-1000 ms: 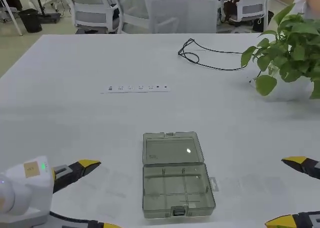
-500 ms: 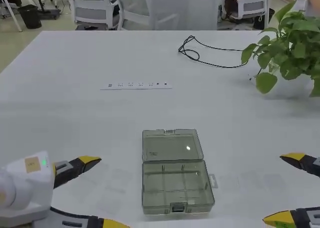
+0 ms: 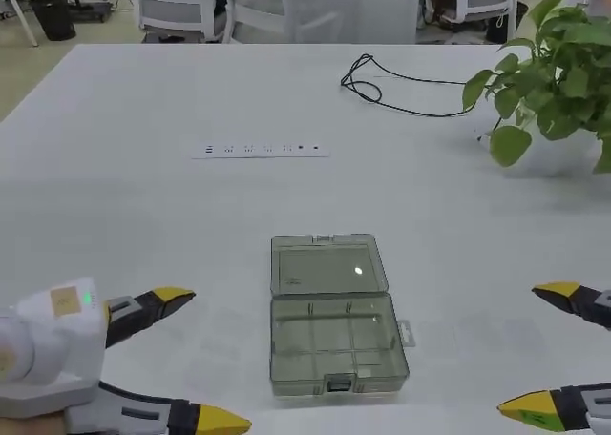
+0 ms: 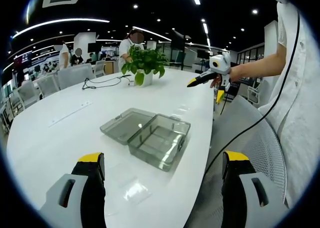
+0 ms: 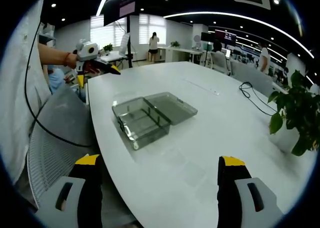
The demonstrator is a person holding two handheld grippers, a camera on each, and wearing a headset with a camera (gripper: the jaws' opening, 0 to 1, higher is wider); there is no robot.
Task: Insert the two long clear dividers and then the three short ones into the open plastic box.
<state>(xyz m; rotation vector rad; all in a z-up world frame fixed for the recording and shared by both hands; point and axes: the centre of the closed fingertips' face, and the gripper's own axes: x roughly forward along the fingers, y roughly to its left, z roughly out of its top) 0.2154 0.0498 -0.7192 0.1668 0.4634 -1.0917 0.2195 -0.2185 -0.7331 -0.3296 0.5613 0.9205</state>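
A smoky clear plastic box (image 3: pixel 336 349) lies open on the white table (image 3: pixel 134 206), its lid (image 3: pixel 327 263) folded flat behind it. Faint partition lines show inside the box. My left gripper (image 3: pixel 200 359) stands open to the left of the box, nothing between its yellow-tipped fingers. My right gripper (image 3: pixel 537 349) stands open to the right of it, also holding nothing. In the left gripper view the box (image 4: pixel 159 140) sits ahead between the open jaws, and a faint clear flat piece (image 4: pixel 134 192) lies on the table nearer to them. The right gripper view has the box (image 5: pixel 142 120) ahead and to the left.
A white power strip (image 3: pixel 260 150) lies beyond the box. A black cable (image 3: pixel 382 92) coils at the back, and a potted plant (image 3: pixel 554 72) stands at the right. Office chairs (image 3: pixel 181 6) line the far edge. The box sits close to the table's near edge.
The head camera has tilted, so the whole picture has slid. Both grippers stay open on either side of the box, which has not moved.
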